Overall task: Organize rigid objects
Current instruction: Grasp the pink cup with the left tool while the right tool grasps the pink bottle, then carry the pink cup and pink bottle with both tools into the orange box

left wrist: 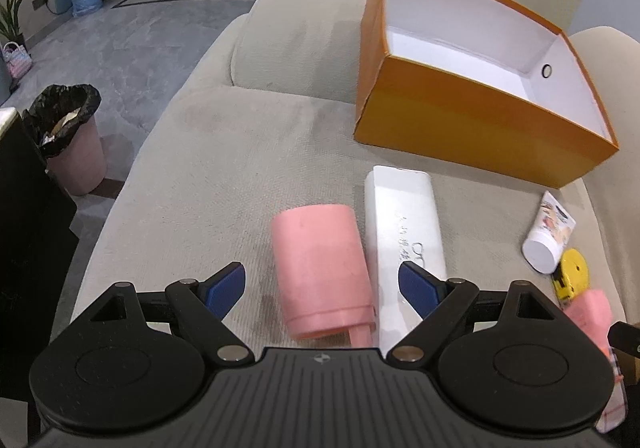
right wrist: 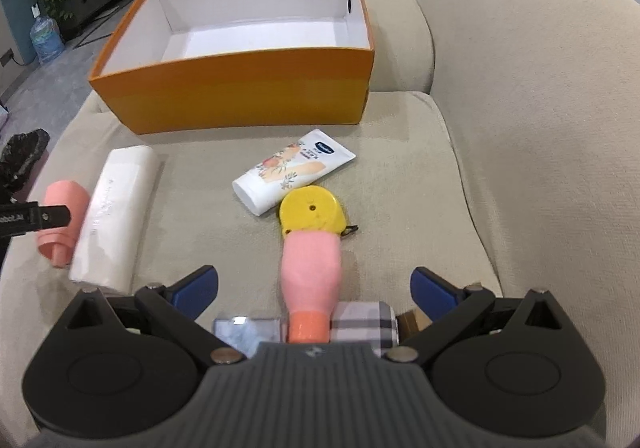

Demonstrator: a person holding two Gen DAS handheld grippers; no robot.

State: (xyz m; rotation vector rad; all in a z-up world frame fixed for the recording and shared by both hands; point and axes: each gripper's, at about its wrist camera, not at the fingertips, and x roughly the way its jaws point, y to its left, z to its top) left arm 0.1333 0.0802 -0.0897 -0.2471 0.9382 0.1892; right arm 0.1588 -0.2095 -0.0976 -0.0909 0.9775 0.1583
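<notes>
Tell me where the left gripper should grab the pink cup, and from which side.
Grip the pink cup across its round body, mid-length, coming straight down from above. It lies on its side on the sofa cushion, roughly along the open left gripper. Probably mind the white pack close against its right; the handle stub near the rim looks too small.

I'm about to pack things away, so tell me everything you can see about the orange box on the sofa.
The orange box is an open, lidless rectangular carton, seemingly cardboard, orange outside and white inside. It looks empty. One short end wall has a small round ringed hole. It sits upright on the beige sofa cushion, at the back behind the loose items, its far end near the armrest. Nothing on the cushion touches it, and neither gripper is at it.
</notes>
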